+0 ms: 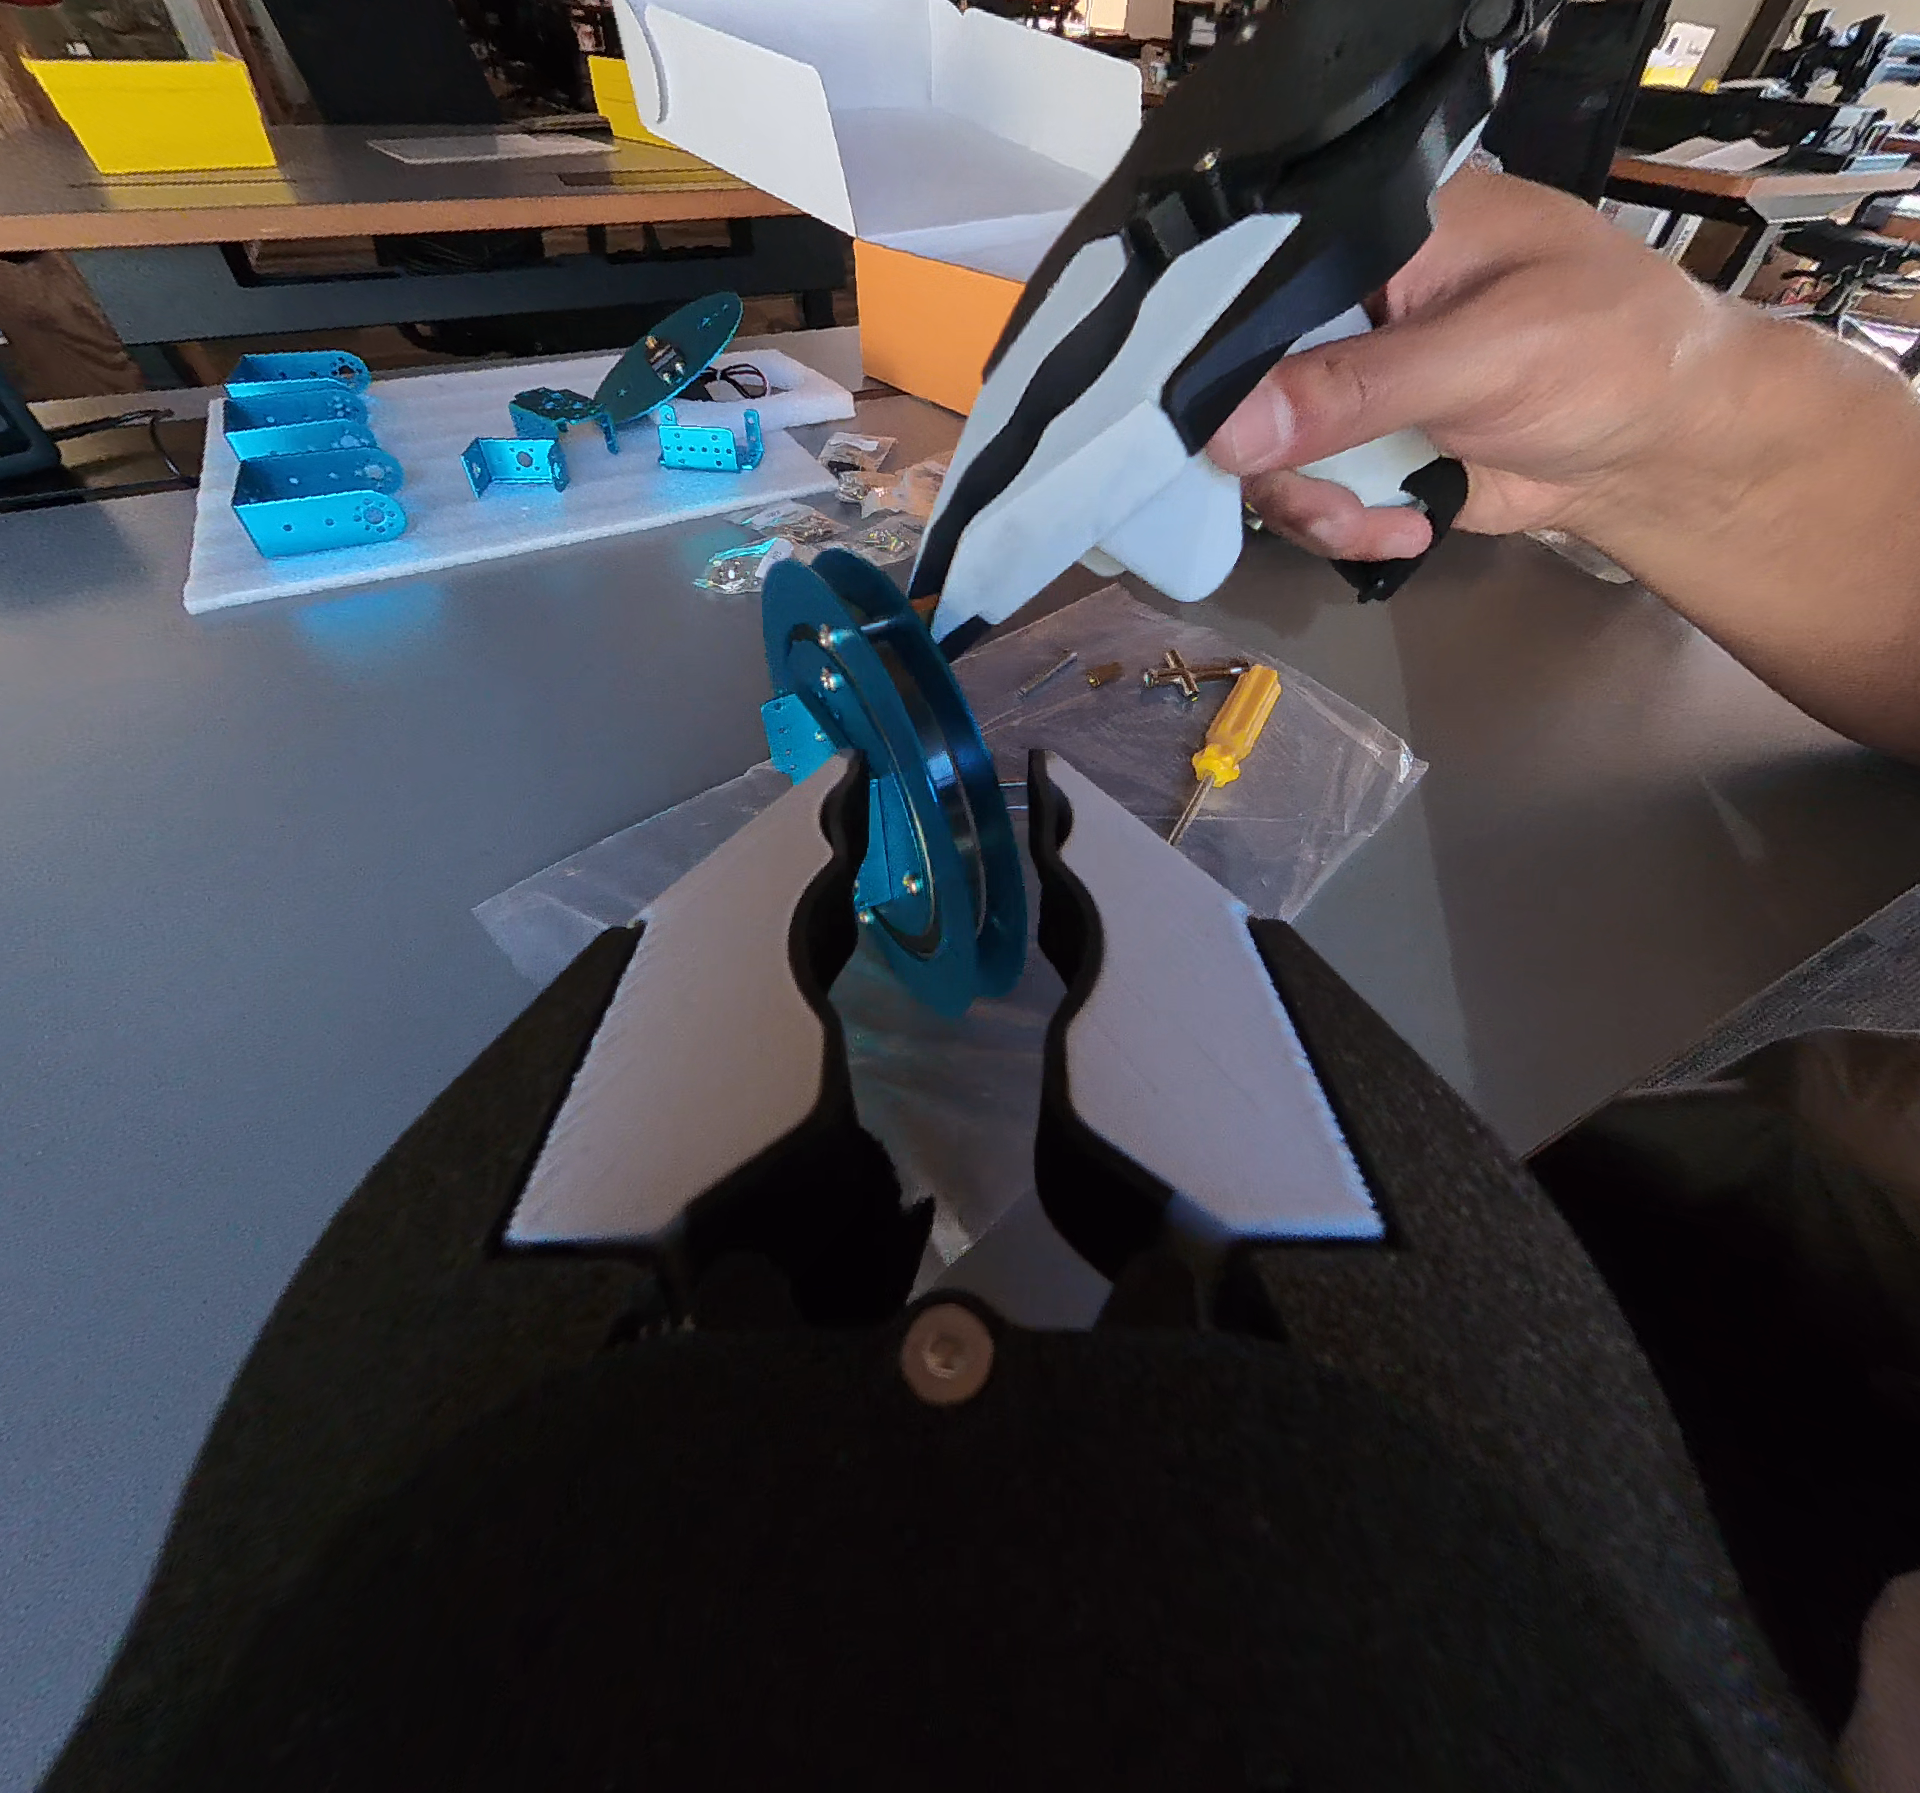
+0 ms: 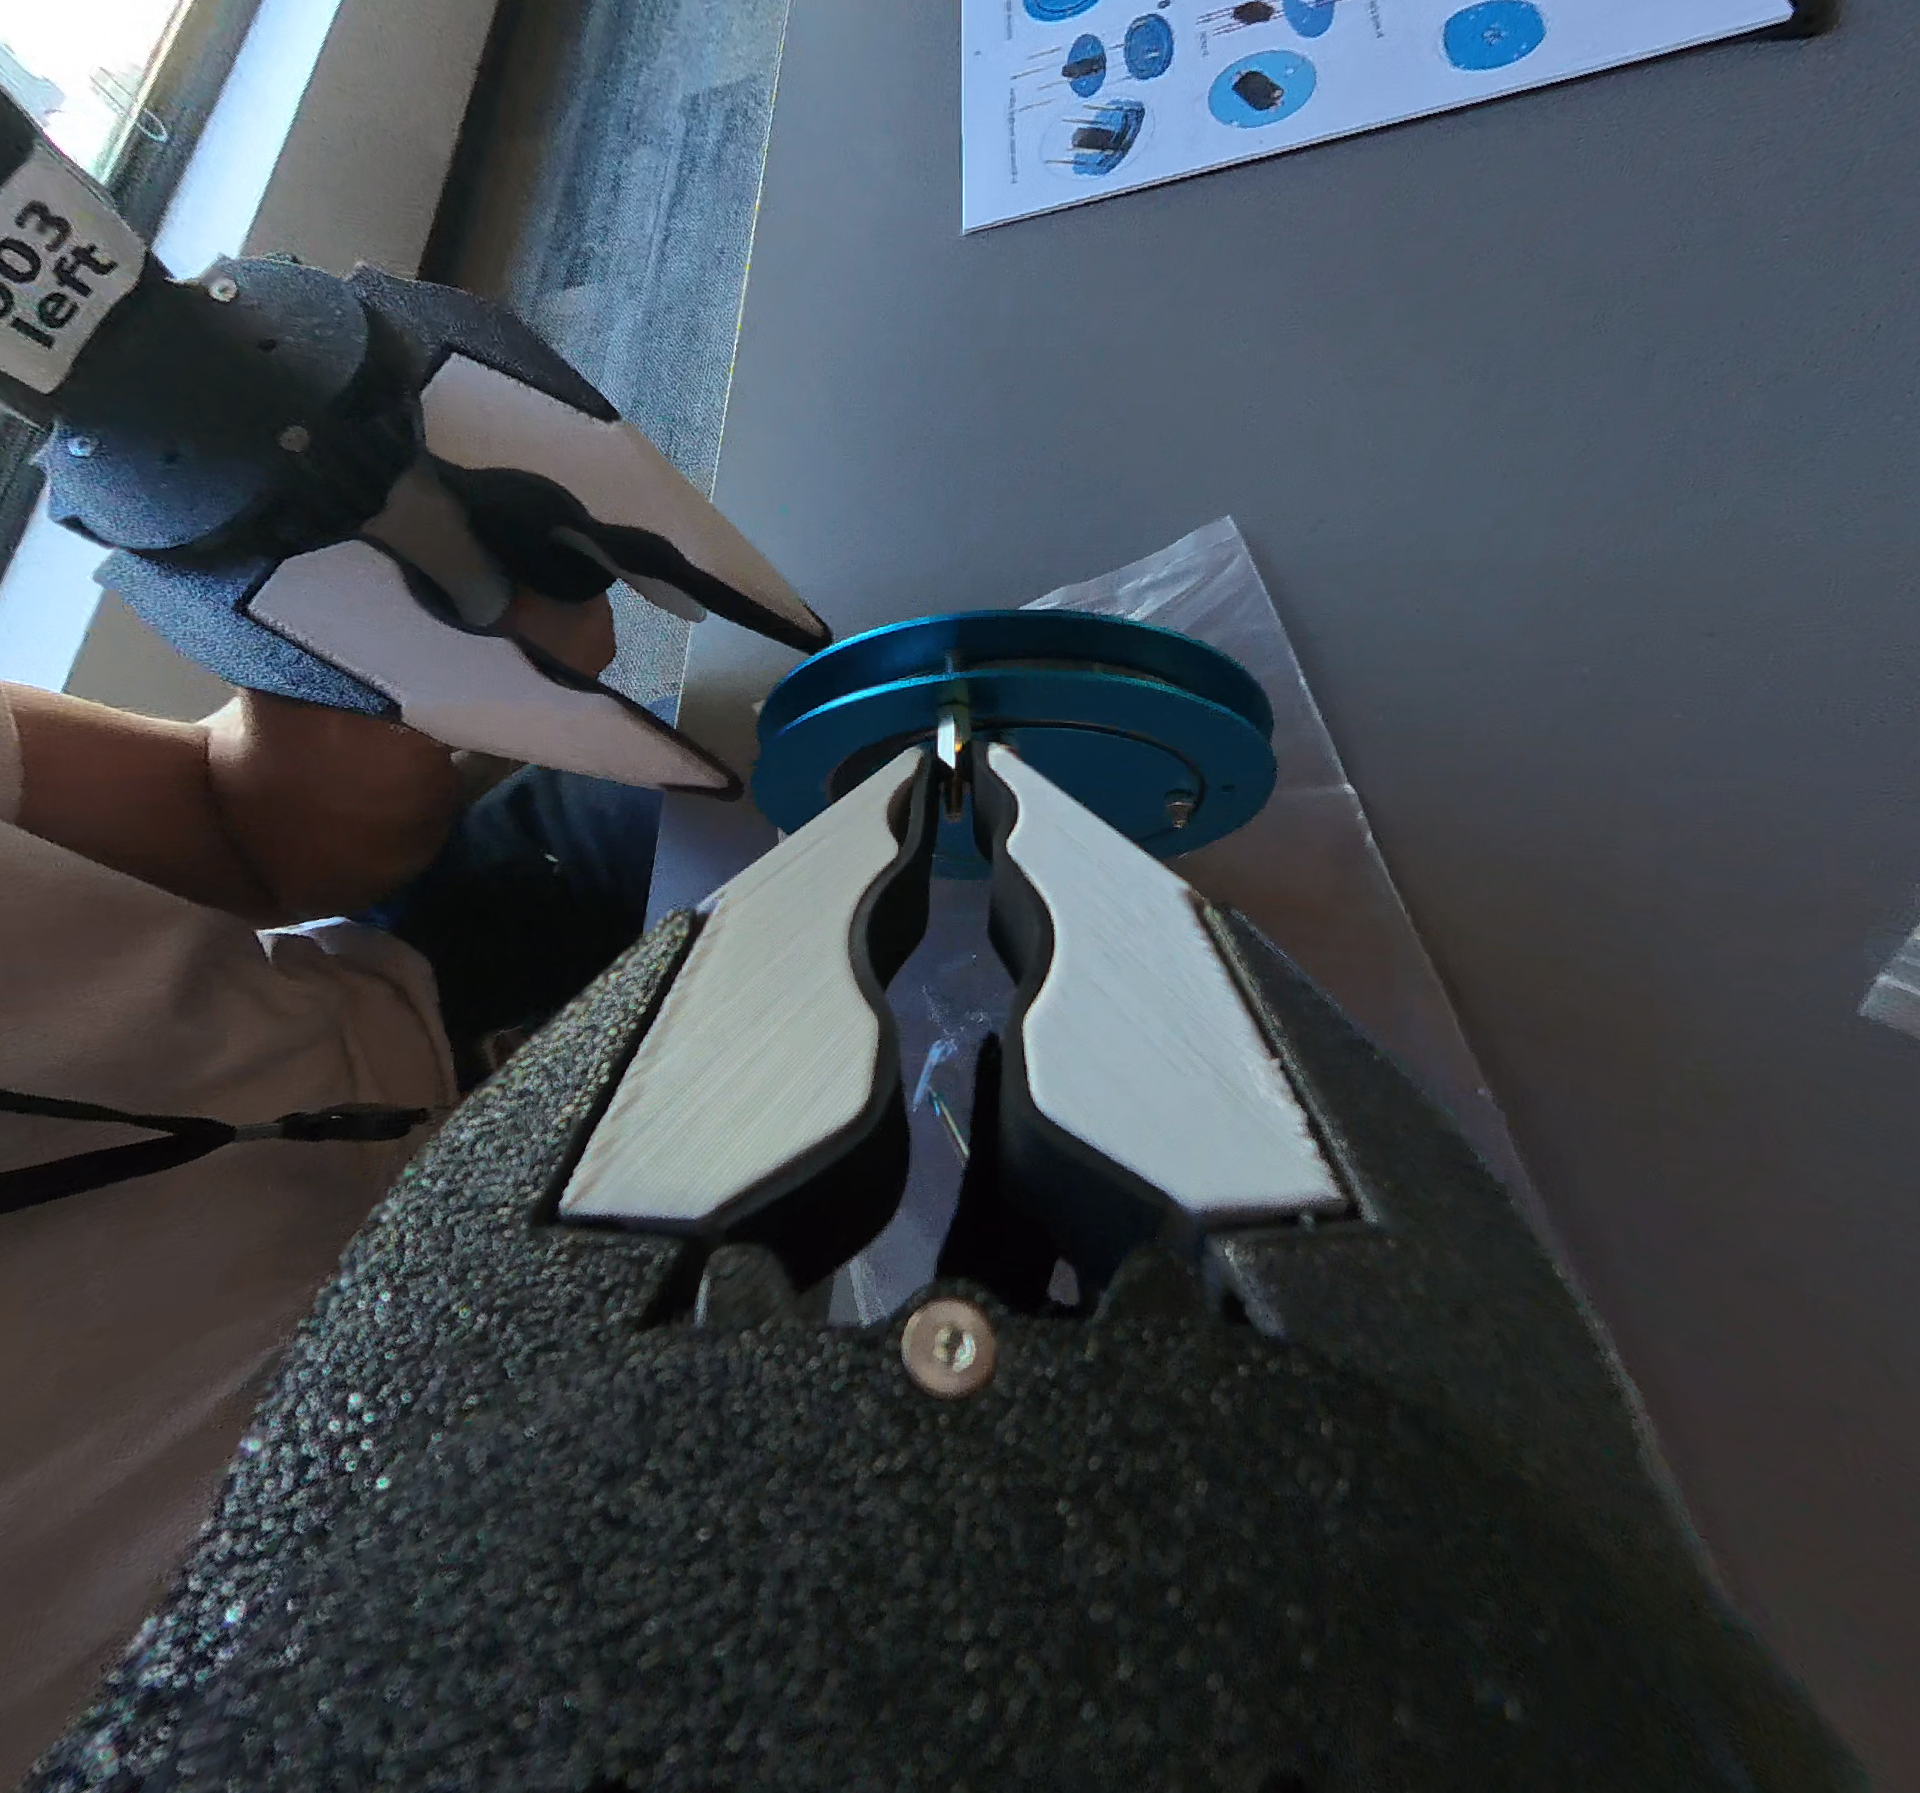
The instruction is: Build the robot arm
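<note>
**A:** What's the left gripper (image 1: 940,787) got?

**B:** The blue disc assembly (image 1: 894,787), two round plates stacked with a gap between them. Its jaws are spread around the rim and I judge them to be clamping it, since the assembly stands on edge above the clear plastic bag (image 1: 1247,777) near the desk's (image 1: 260,860) near edge. Whether the fingertips truly press the metal, I cannot tell for certain.

**A:** Why on edge?

**B:** Probably to turn the far face toward the right gripper (image 2: 954,756). That one's jaws are drawn nearly together, pinching a small metal pin or screw (image 2: 951,735) right at the plates' gap.

**A:** So one steadies, the other places?

**B:** That's my reading. The person's hand (image 1: 1538,393) grips the right tool from above.

**A:** And the rest?

**B:** A yellow screwdriver (image 1: 1226,735) and a few loose fasteners lie on the bag, just beside the work. Blue brackets (image 1: 312,465) sit on a white foam sheet (image 1: 499,538) toward the desk's far left, an open white box (image 1: 883,102) behind. A diagram sheet (image 2: 1351,29) lies flat farther along the desk.
</note>
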